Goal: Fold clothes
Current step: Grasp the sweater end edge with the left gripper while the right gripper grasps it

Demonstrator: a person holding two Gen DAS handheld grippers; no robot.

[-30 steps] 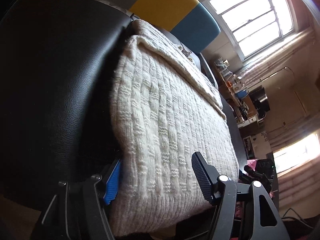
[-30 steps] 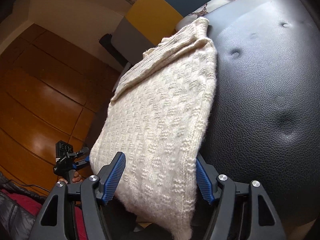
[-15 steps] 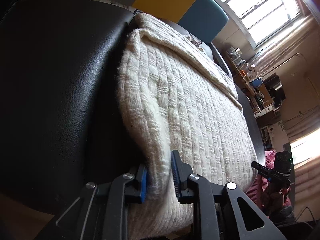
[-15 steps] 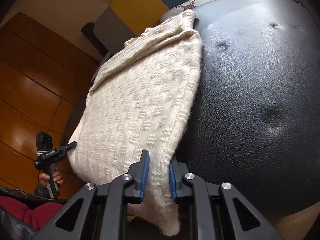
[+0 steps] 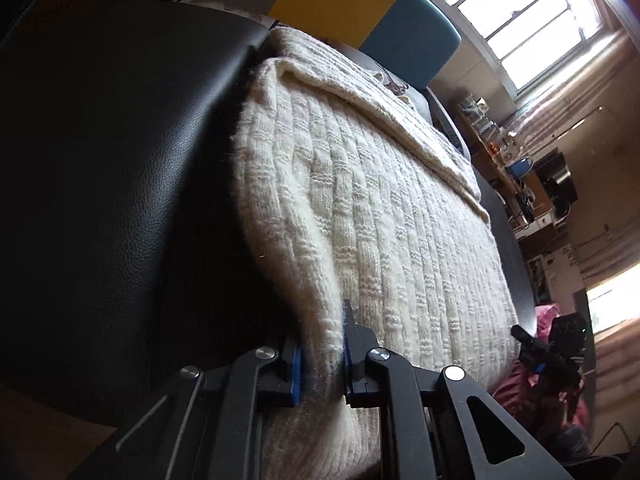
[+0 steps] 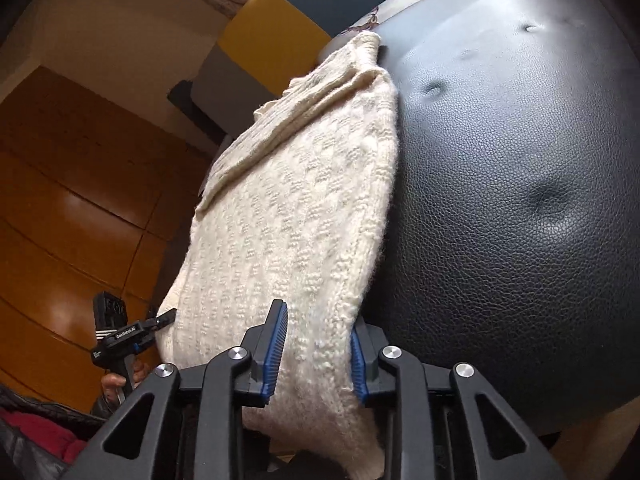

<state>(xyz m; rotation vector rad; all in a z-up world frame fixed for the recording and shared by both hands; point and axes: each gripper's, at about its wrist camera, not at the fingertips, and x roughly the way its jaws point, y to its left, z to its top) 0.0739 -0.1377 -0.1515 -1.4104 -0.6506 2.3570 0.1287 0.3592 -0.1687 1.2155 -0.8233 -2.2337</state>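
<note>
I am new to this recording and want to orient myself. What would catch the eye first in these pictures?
The cream knitted sweater stands out, lying folded on a black leather seat. Each hand-held gripper pinches its near edge: the left hand-held gripper at one corner, the right hand-held gripper at the other. Behind, a yellow and blue cushion and a bright window draw attention.

Right tongs (image 6: 314, 354) around sweater (image 6: 296, 216) edge

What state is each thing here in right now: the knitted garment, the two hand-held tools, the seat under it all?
Cream knitted sweater: folded, lying on the seat, near edge pinched at two spots.
Left tool: shut on the sweater's edge.
Right tool: around the sweater's edge, jaws wider apart.
Black leather seat: dimpled, partly covered.
</note>
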